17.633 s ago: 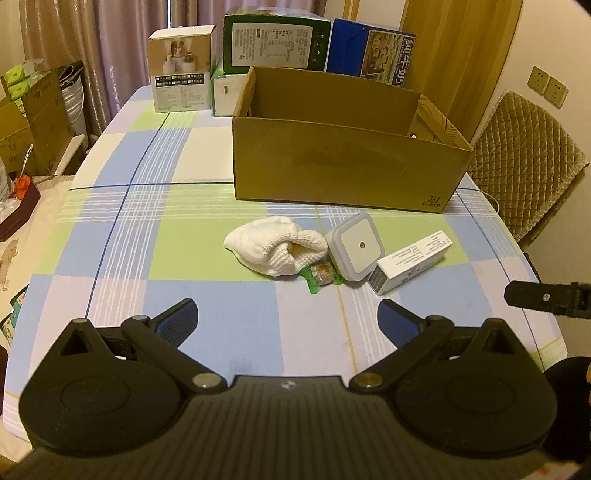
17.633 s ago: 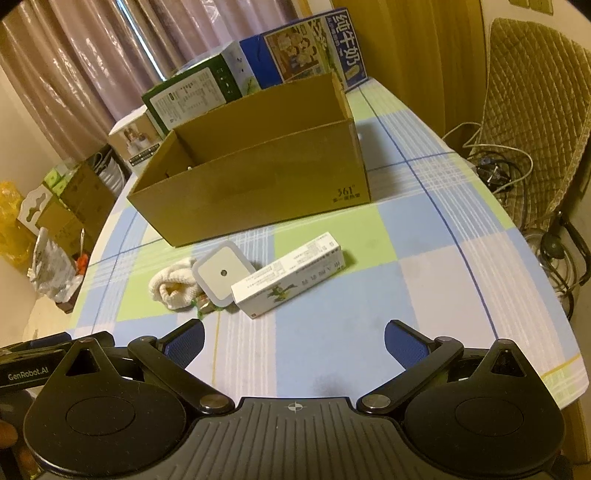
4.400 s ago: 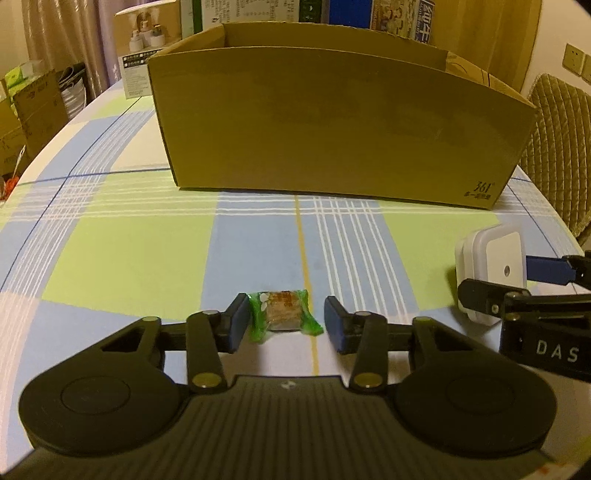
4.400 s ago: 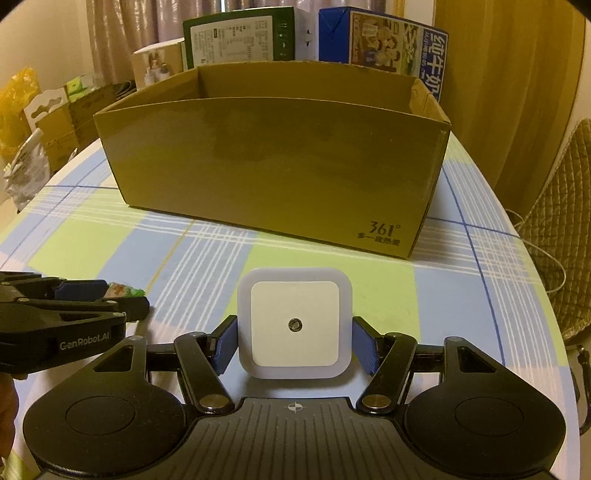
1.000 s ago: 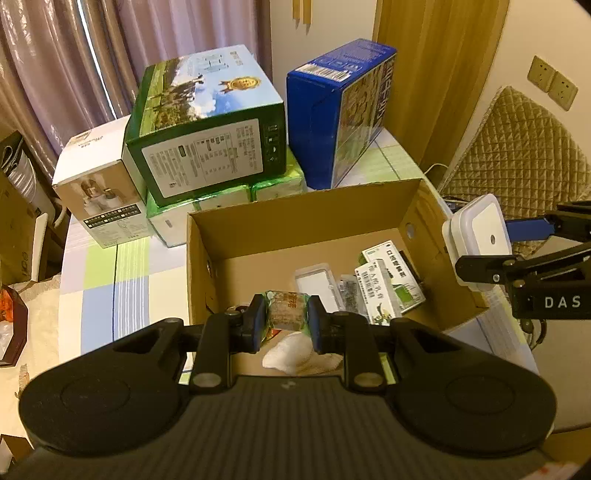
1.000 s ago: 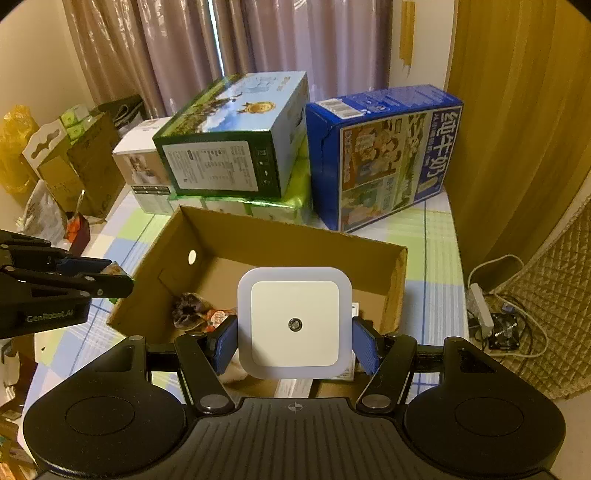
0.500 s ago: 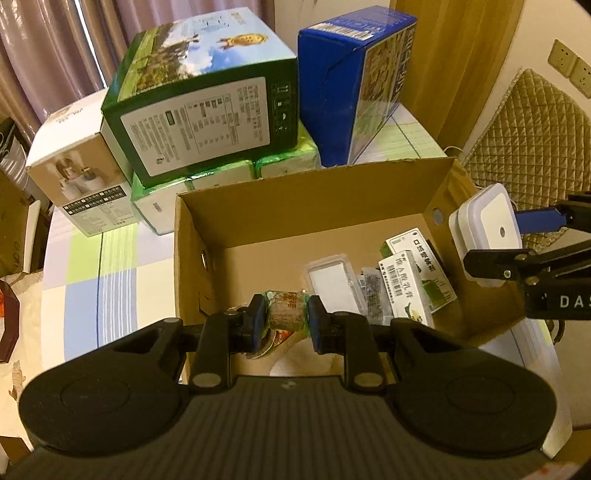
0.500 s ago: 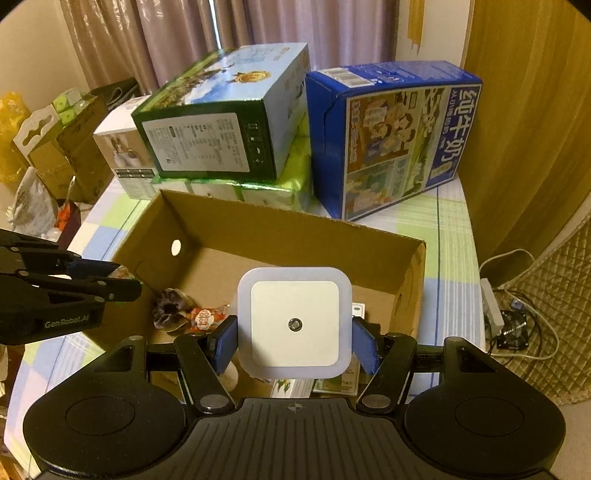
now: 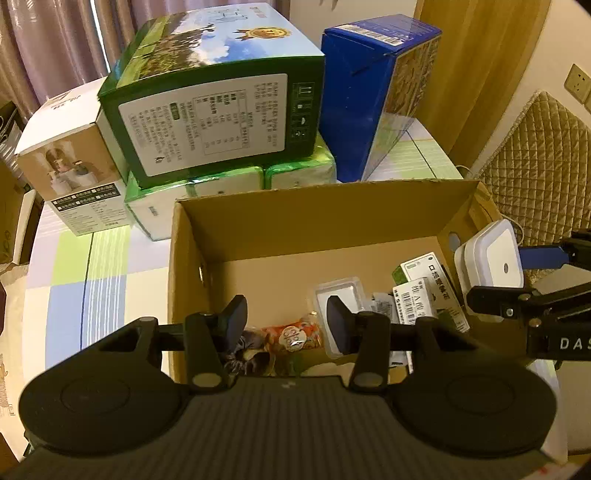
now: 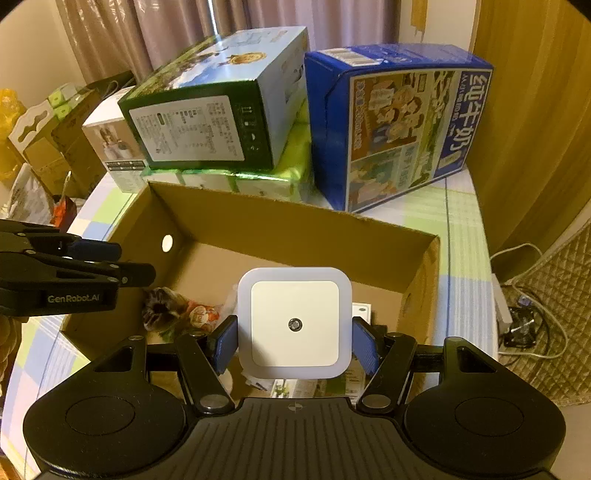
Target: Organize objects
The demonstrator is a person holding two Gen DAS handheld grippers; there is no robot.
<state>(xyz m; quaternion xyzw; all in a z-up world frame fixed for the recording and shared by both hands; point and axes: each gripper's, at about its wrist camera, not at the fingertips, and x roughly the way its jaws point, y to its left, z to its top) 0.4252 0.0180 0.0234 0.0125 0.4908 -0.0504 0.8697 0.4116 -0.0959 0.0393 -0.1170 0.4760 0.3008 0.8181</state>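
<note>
Both wrist views look steeply down from close above the box [image 9: 369, 206] [image 10: 295, 229], sharing its inside and the cartons [image 9: 221, 110] [image 10: 207, 122] behind its far edge.

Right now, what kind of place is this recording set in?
Probably a lived-in home room: a table with a checked tablecloth, stacked retail cartons such as the blue milk carton, curtains behind, and a quilted chair beside the cardboard box.

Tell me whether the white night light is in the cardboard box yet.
Not yet. The night light is clamped in the right gripper, held above the open cardboard box.
</note>
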